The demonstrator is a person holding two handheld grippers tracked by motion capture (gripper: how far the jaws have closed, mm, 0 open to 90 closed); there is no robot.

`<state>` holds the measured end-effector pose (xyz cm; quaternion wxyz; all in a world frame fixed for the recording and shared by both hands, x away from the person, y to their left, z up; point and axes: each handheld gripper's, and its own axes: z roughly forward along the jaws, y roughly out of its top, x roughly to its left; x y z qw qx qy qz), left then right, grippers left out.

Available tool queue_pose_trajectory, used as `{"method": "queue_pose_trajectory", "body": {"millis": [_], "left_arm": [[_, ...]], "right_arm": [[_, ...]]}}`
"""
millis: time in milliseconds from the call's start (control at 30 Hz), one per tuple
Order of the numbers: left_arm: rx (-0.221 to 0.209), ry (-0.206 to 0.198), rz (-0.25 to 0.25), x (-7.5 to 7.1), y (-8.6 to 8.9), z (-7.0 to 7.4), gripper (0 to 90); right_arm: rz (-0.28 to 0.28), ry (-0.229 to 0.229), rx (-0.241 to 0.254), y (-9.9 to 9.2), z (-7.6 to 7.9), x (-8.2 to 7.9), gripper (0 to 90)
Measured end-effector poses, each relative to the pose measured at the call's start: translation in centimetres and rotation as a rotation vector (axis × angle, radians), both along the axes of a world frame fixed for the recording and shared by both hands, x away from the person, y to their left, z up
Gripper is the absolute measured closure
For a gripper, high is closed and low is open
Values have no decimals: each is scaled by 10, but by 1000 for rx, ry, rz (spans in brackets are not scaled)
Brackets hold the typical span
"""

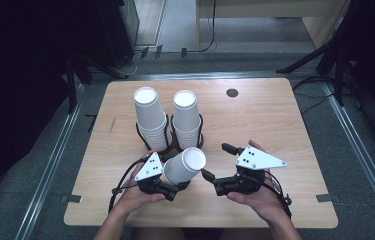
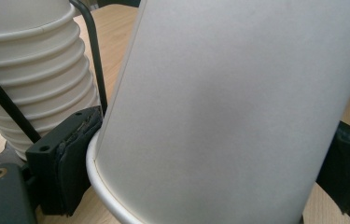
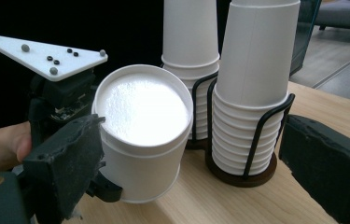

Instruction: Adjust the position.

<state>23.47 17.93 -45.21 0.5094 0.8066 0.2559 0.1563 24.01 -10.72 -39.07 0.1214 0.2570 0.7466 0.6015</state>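
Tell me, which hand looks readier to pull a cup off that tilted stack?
Probably the right. The left gripper already clamps the tilted cups, while the right gripper is open beside their bottom end.

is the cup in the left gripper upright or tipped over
Tipped. The paper cup lies on its side in the left gripper, closed base toward the right gripper, while the stacks in the wire holders stand vertical.

No text, label, brand or number can be read anywhere.
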Motion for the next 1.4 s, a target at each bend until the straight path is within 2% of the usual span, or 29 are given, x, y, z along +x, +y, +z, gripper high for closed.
{"method": "queue_pose_trajectory", "body": {"millis": [333, 733, 1400], "left_arm": [[12, 11, -14, 2, 5, 0, 55], [76, 21, -52, 1, 3, -1, 55], [139, 29, -109, -1, -7, -4, 56]], "right_arm": [[16, 18, -15, -2, -7, 5, 70], [80, 25, -50, 0, -13, 5, 72], [191, 22, -98, 12, -17, -1, 139]]}}
